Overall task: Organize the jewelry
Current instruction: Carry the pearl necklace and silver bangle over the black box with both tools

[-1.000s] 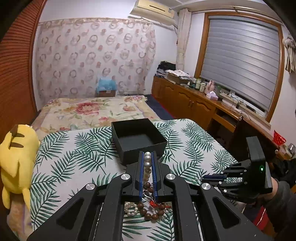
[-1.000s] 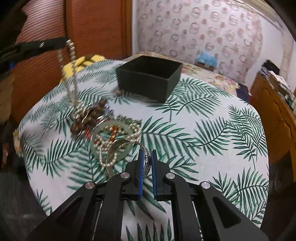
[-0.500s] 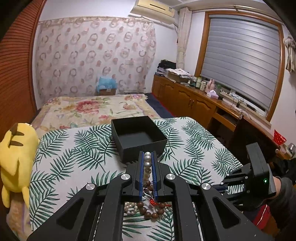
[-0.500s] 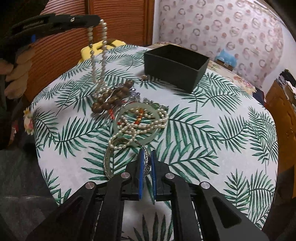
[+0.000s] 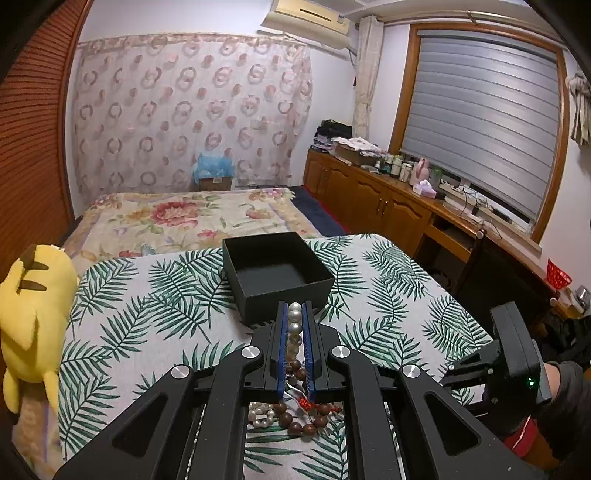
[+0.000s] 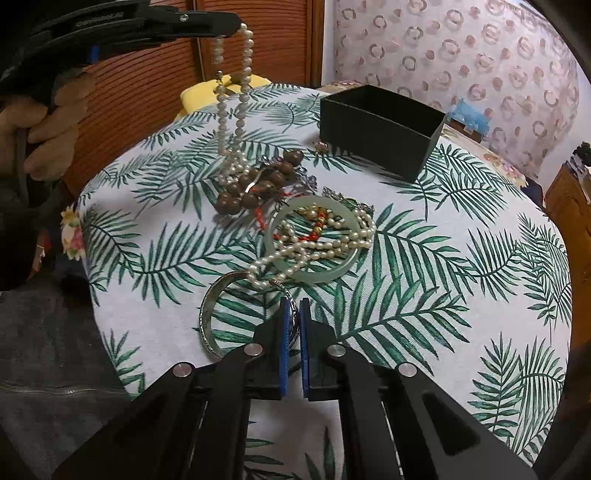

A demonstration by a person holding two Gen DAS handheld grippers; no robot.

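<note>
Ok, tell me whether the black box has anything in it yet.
Empty. The left wrist view looks into the black box and shows only its bare dark floor; the jewelry is outside it.

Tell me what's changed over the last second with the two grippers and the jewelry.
The left gripper, shut on the pearl necklace, has lifted it higher, though its lower end still trails on the brown beads. The right gripper stays shut on the silver bangle, with nothing released. The black box stays empty, and the jade bangle hasn't moved.

Yellow plush toy (image 5: 31,317) beside the leaf-print tablecloth (image 5: 125,295) (floral bedspread (image 5: 177,221) behind)
</note>
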